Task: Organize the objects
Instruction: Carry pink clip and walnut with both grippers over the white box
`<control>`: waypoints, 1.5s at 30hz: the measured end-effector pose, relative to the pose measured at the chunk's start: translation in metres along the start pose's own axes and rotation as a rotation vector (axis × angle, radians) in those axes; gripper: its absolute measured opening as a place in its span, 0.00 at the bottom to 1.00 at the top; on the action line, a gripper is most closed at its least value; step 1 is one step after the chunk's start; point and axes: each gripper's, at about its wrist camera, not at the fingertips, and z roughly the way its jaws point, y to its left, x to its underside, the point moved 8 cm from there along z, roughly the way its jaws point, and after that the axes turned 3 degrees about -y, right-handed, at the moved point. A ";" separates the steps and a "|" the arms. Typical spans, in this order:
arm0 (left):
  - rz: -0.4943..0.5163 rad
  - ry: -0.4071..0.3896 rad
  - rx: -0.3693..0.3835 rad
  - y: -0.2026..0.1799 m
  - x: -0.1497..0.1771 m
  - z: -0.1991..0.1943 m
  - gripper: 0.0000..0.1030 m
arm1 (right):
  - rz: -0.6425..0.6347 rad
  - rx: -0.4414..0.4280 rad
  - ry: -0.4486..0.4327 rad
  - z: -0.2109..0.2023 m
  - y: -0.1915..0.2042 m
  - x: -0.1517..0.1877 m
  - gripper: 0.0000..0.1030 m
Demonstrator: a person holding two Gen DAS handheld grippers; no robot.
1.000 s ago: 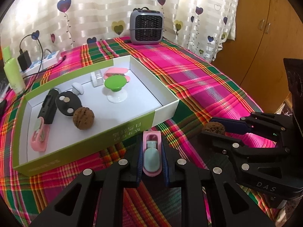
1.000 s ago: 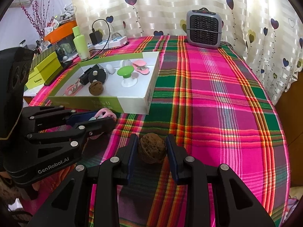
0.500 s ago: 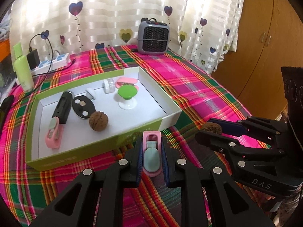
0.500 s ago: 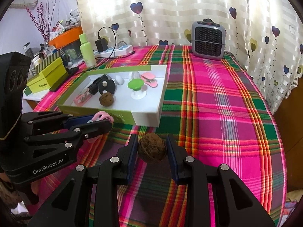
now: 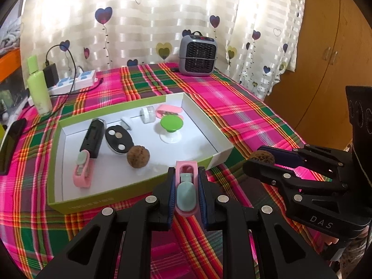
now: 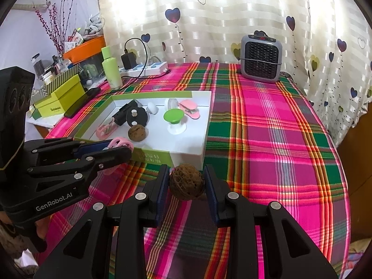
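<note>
Pink-bodied clip (image 5: 186,191) with a pale blue tab sitting clenched in the jaws of the left gripper (image 5: 186,194), held above the plaid cloth (image 5: 244,116) just near of the green-rimmed box (image 5: 139,187), its far tip overlapping the box's near wall in the left wrist view. Showing only partly in the right wrist view, pink loops (image 6: 121,143) peeking past the black fingers (image 6: 104,155).

Brown wrinkled walnut (image 6: 186,182) being grasped in the jaws of the right gripper (image 6: 186,183), lifted off the cloth near the box's near right corner. Mostly hiding behind the finger in the left wrist view, just a brown crown (image 5: 264,157) visible.

Lying inside the box: second walnut (image 5: 138,156) near the middle, matching pink clip (image 5: 82,171) at the near left, black rectangular device (image 5: 92,138) beside it, black oval piece (image 5: 118,139) bearing three round discs, green-topped white stand (image 5: 171,127), small white roll (image 5: 147,114), another pink item (image 5: 168,110) at the far right, half covered by the green top. Small white object (image 5: 126,122) too indistinct to name.

Standing at the far edge: grey heater (image 5: 198,55), green bottle (image 5: 39,88), white power strip (image 5: 74,82) with a black charger. Dark phone (image 5: 10,145) getting cut off at the left edge.
</note>
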 end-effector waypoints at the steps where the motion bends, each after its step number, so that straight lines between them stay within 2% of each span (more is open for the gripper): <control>1: -0.002 -0.002 -0.002 0.002 -0.001 -0.001 0.15 | 0.003 -0.003 -0.003 0.000 0.000 -0.001 0.31; 17: -0.049 -0.019 -0.060 0.038 -0.013 -0.003 0.15 | -0.008 -0.011 -0.005 0.018 0.006 -0.020 0.31; 31: -0.116 0.009 -0.084 0.073 -0.016 0.015 0.15 | -0.008 -0.027 0.011 0.048 0.013 -0.036 0.31; 45: -0.146 0.029 -0.094 0.088 -0.015 0.030 0.15 | -0.011 -0.045 0.050 0.072 0.017 -0.039 0.31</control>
